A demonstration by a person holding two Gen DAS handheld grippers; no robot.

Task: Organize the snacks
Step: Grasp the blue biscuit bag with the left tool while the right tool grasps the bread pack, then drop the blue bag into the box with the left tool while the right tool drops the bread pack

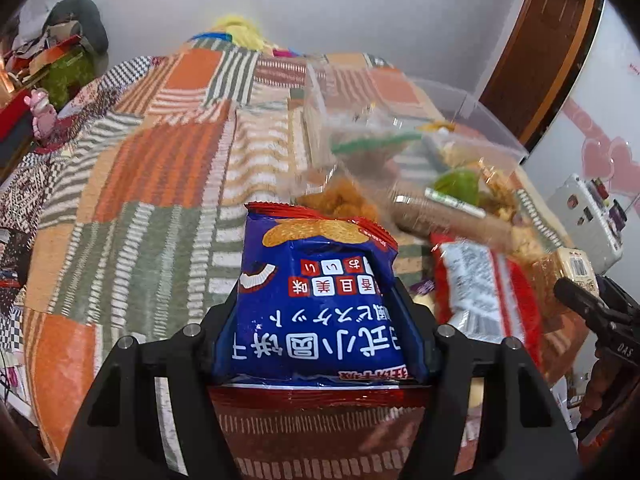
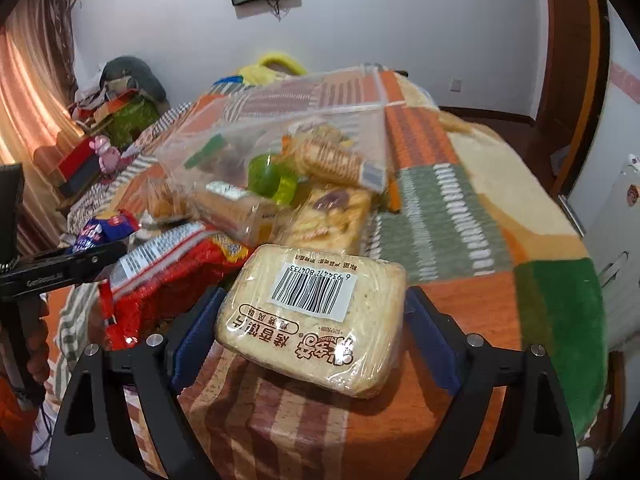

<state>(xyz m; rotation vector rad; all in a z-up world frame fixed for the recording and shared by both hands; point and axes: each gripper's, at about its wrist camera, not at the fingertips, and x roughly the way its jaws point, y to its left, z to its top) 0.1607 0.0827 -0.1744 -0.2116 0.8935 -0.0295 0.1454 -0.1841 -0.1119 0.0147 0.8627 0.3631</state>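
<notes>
My left gripper (image 1: 316, 300) is shut on a blue snack bag (image 1: 316, 296) with a red top edge, held above the patchwork blanket. The bag also shows at the left of the right wrist view (image 2: 106, 228). My right gripper (image 2: 312, 304) is shut on a wrapped toast slice pack (image 2: 316, 312) with a barcode label, its blue pads pressing both sides. The toast pack shows at the right of the left wrist view (image 1: 576, 268). A clear plastic box (image 2: 280, 136) holding several snacks stands ahead. A red and white snack bag (image 2: 168, 264) lies between the grippers.
A patchwork blanket (image 2: 448, 208) covers the surface. Loose snack packs (image 2: 332, 212) lie in front of the box. Clutter and a pink toy (image 2: 106, 154) sit at the far left. A white appliance (image 1: 588, 216) stands at the right.
</notes>
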